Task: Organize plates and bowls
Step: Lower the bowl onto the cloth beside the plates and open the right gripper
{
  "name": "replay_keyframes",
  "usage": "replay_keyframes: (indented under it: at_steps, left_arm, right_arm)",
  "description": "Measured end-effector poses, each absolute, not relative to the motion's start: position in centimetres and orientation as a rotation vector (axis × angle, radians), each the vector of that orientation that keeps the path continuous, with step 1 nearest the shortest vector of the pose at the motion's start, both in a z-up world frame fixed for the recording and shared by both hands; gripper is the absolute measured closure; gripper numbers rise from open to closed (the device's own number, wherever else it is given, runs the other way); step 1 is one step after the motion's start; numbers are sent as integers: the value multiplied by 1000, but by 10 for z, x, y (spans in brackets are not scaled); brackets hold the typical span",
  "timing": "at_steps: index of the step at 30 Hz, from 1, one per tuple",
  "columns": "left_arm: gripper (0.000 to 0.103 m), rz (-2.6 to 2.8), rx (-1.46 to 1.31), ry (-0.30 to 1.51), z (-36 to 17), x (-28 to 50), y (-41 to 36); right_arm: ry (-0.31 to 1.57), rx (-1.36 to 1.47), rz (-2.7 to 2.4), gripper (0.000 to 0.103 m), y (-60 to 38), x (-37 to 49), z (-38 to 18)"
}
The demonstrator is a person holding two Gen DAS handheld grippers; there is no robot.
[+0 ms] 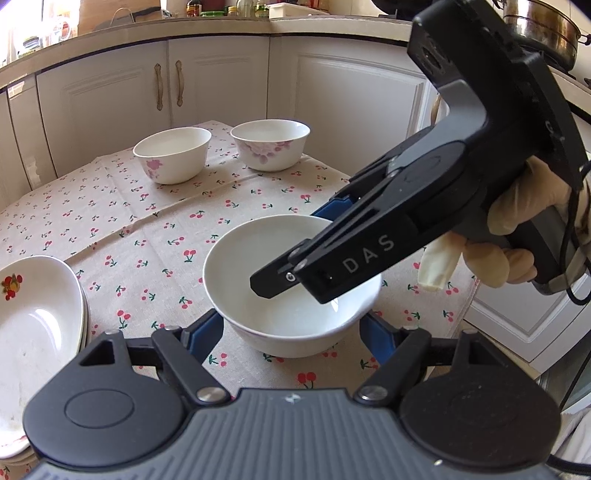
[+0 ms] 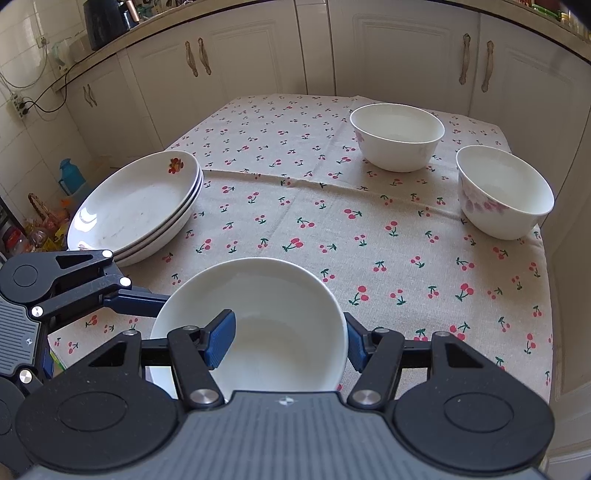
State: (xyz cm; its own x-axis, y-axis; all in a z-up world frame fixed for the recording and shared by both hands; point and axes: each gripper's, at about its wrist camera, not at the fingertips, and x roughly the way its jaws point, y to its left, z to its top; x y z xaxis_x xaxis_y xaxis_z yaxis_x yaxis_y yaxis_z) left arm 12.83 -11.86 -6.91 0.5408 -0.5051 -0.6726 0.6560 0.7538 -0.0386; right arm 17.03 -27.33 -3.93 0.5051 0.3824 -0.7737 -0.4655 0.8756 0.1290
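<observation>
A white bowl stands on the cherry-print tablecloth near the front edge. My right gripper straddles its rim, one blue pad inside the bowl and the other outside its wall; the jaws are apart. In the left wrist view the right gripper reaches in from the right. My left gripper is open, its fingers on either side of the bowl's base. Two more flowered bowls stand at the far side. A stack of white plates lies at the left.
White kitchen cabinets surround the table. A steel pot stands on the counter at the right. Bags and a blue jug are on the floor to the left of the table.
</observation>
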Motion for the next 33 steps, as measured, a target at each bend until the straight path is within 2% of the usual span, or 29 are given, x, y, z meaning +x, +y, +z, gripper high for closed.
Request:
replay_keyframes:
  at_steps: [10,13,15,16,21,28,33]
  left_arm:
    - [22,-705,233,715,-71,129,-118]
    - [13,-715,225,706,-69,128,-117]
    - [11,-735,220,711,-67,126,-115]
    - [11,-740,223,715,-67,125,-114]
    - [10,-751,239,724,-63,114,-106]
    - [10,-722,238,707,-48,106,-91]
    - [10,-687,254,685,-33,105,-87]
  right_arm:
    - [896,-101,508,35,-272,168,-38]
    - [886,-110,505,32,-271,168,-38]
    - [866,-114,485,14,-272,166,-35]
    - [854,-110,478,8,-273,165,-34]
    - [789,-111,445,0,-277,158,-22]
    - [706,-63,377,0,-288,144,-7]
    - [672,-131,321,0,-289,132,-4]
